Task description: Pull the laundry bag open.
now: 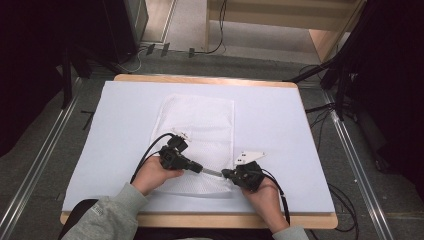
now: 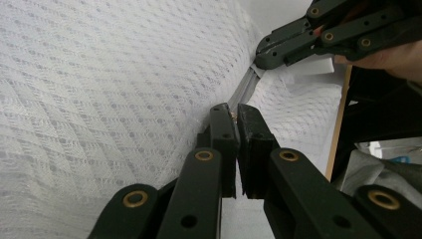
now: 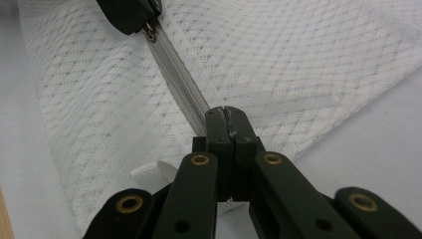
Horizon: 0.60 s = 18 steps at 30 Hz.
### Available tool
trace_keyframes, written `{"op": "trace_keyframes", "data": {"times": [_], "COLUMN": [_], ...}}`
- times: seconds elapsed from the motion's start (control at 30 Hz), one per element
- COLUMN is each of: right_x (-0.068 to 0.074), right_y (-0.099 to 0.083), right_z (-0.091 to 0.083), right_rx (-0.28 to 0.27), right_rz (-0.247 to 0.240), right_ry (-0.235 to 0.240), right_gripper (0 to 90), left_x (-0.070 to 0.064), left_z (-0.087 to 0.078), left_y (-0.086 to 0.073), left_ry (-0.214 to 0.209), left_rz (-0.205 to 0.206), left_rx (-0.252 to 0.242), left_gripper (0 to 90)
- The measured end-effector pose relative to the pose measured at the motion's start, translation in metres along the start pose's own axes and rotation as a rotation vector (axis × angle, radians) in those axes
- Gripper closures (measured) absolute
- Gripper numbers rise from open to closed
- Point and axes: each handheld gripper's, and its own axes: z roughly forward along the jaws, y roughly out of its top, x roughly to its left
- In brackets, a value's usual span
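A white mesh bag (image 1: 197, 135) is laid flat on a pale blue sheet (image 1: 280, 120) that covers a wooden table (image 1: 200, 79). The bag is positioned near the middle of the sheet, with its long axis running away from the person. A grey zipper (image 3: 176, 74) runs along the near end of the bag, and it is stretched in a straight line between the two grippers.

The left gripper (image 1: 199, 168) is held in the person's left hand (image 1: 152, 174) over the near left part of the bag. In the left gripper view, its jaws are brought nearly together, with a small brass-coloured part of the zipper pinched at their tips (image 2: 233, 115). In the right gripper view, the same jaws are seen at the top of the frame, clenched on the zipper pull (image 3: 149, 33) at the far end of the zipper tape.

The right gripper (image 1: 226, 174) is held in the person's right hand (image 1: 262, 192) at the near right corner of the bag. In the right gripper view, its jaws are pressed fully together on the near end of the zipper tape, where the tape meets the mesh. A small white tab (image 3: 152, 175) is visible beside these jaws, at the edge of the bag.

In the high view, a grey three-cornered plate (image 1: 250, 156) is carried on top of the right gripper, and a black cable (image 1: 150, 147) trails from the left gripper across the sheet. The tips of the two grippers are set near one another, apart, with the short exposed length of zipper between them.
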Motion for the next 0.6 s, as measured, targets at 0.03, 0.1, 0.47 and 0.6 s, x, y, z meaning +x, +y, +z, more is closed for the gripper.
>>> {"op": "trace_keyframes", "data": {"times": [0.03, 0.1, 0.47, 0.6], "right_x": [0.0, 0.0, -0.001, -0.001], "right_y": [0.0, 0.0, 0.0, 0.0], "right_z": [0.0, 0.0, 0.0, 0.0], "right_rx": [-0.001, -0.002, -0.003, -0.003], "right_rz": [0.001, 0.0, -0.005, -0.004], "right_ry": [0.001, 0.001, 0.005, 0.007], "right_gripper": [90.0, 90.0, 90.0, 90.0], "left_x": [-0.001, 0.001, 0.004, 0.004], "left_z": [0.0, -0.002, -0.008, -0.014], "left_y": [0.0, -0.001, -0.004, -0.005], "left_ry": [0.007, 0.0, 0.009, 0.013], "left_rz": [0.005, 0.002, -0.006, -0.008], "left_rx": [0.003, 0.003, 0.007, -0.002], "left_gripper": [88.3, 88.4, 88.4, 88.4]}}
